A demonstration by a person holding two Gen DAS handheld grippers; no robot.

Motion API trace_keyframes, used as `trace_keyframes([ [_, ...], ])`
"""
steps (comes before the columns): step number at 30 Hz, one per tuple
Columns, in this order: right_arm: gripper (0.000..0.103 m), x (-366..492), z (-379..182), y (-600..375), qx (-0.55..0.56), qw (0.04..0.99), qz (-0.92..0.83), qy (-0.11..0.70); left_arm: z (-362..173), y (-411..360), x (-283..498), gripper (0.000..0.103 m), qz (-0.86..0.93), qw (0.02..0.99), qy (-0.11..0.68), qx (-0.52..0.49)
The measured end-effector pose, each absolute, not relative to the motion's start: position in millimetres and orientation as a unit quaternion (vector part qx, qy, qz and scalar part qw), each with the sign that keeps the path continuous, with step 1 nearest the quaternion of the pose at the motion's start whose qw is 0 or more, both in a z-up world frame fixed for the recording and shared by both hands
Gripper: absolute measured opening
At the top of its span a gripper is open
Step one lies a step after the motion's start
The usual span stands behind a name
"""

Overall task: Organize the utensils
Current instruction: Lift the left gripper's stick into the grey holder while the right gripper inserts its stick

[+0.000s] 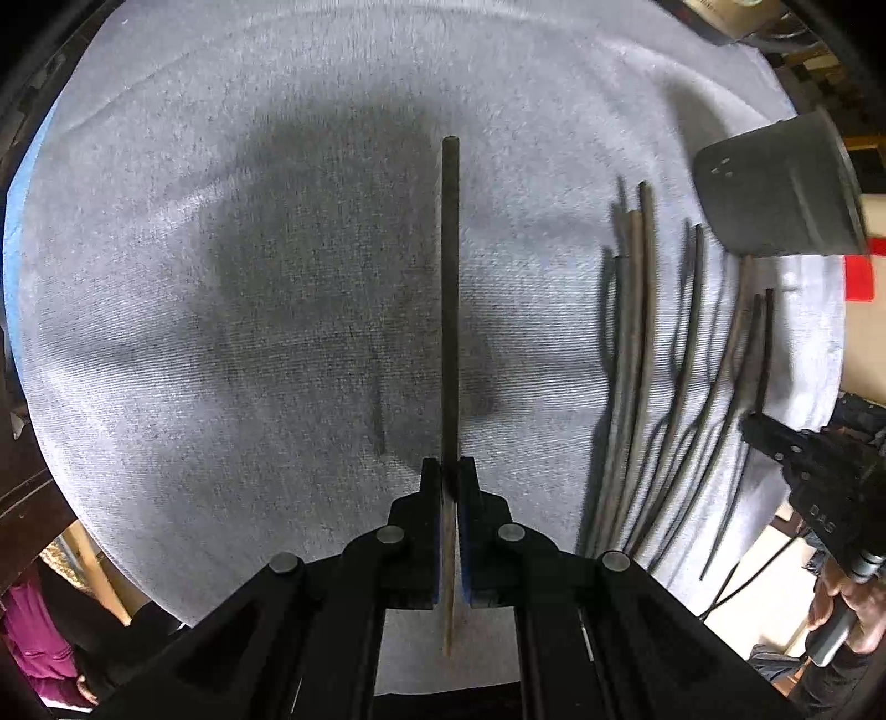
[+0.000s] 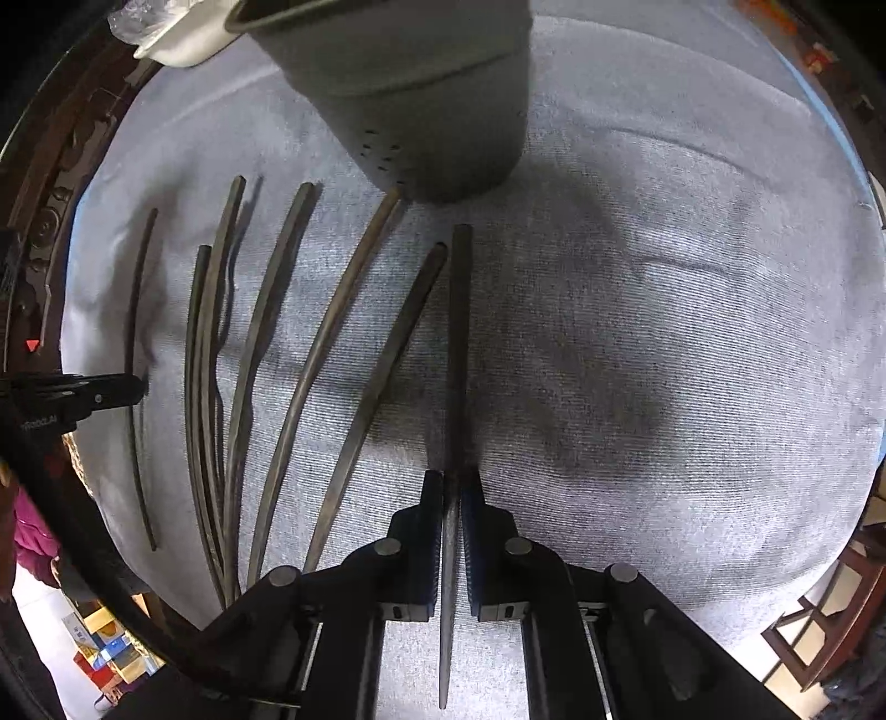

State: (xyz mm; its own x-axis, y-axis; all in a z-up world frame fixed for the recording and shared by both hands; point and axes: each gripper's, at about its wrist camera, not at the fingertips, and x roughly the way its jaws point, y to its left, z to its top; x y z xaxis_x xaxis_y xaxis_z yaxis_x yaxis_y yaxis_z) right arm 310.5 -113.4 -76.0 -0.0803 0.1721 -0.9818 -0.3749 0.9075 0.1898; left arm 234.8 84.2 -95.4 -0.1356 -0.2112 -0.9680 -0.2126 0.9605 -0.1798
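Both tongs (image 1: 449, 482) (image 2: 453, 493) grip chopsticks (image 1: 451, 310); lettering unreadable.

You've got a grey-blue cloth (image 2: 664, 332) spread under and ahead of the fingers. A white container (image 2: 183, 41) sits far ahead-left of the right fingers. Red patch (image 1: 858, 277) far right of the left fingers.

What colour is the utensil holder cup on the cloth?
Dark grey, with small drain slots near its base; the holder cup shows best in the right wrist view.
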Motion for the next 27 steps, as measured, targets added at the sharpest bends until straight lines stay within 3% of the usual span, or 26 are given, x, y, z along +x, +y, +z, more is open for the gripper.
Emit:
trace_keyframes([
  [15, 0.007, 290.8, -66.3, -182.8, 0.039, 0.725, 0.214, 0.653, -38.2, 110.7, 213.5, 0.005, -0.023, 0.706, 0.679, -0.199],
  [27, 0.006, 294.0, -14.5, -212.7, 0.084, 0.762, 0.218, 0.603, 25.4, 118.3, 212.3, 0.005, -0.042, 0.756, 0.610, -0.235],
])
